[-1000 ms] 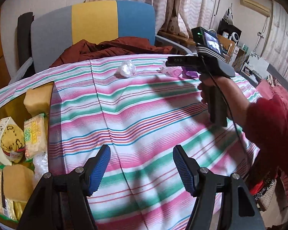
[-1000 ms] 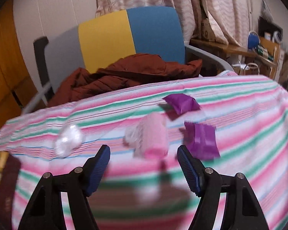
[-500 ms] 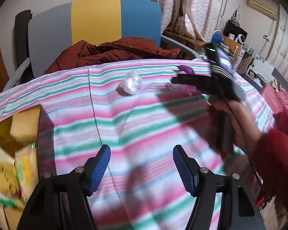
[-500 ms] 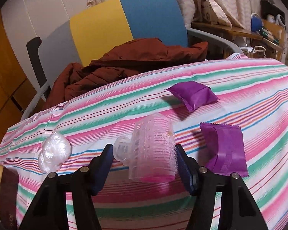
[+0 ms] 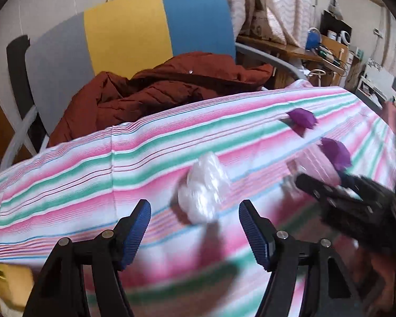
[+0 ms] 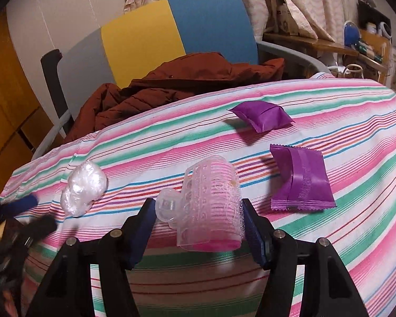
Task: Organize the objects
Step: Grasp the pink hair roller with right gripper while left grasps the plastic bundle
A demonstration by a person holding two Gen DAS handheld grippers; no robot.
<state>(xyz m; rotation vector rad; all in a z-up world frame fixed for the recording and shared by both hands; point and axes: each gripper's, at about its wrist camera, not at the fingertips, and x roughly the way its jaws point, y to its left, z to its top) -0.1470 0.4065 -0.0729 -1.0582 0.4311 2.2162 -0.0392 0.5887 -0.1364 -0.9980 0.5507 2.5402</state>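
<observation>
A pink hair roller (image 6: 211, 206) with a clear clip sits between the blue pads of my right gripper (image 6: 198, 206), which is shut on it just above the striped tablecloth (image 6: 330, 237). Two purple packets (image 6: 261, 116) (image 6: 301, 182) lie beyond it to the right. A crumpled clear plastic ball (image 5: 203, 187) rests on the cloth just ahead of my left gripper (image 5: 194, 211). Its jaws are opening and nothing is pressed between them. In the left wrist view, the right gripper (image 5: 330, 192) is blurred at the right edge. The left gripper's fingertips (image 6: 26, 200) show at the left of the right wrist view.
Behind the table stands a chair (image 5: 129, 31) with a grey, yellow and blue back, and a rust-brown jacket (image 5: 171, 89) is heaped on it. Cluttered shelves (image 5: 335, 42) line the far right. A yellow box edge (image 5: 2, 285) shows at the lower left.
My left gripper swept right across the cloth up to the plastic ball, and the snack box slid out of view. My right gripper closed on the hair roller.
</observation>
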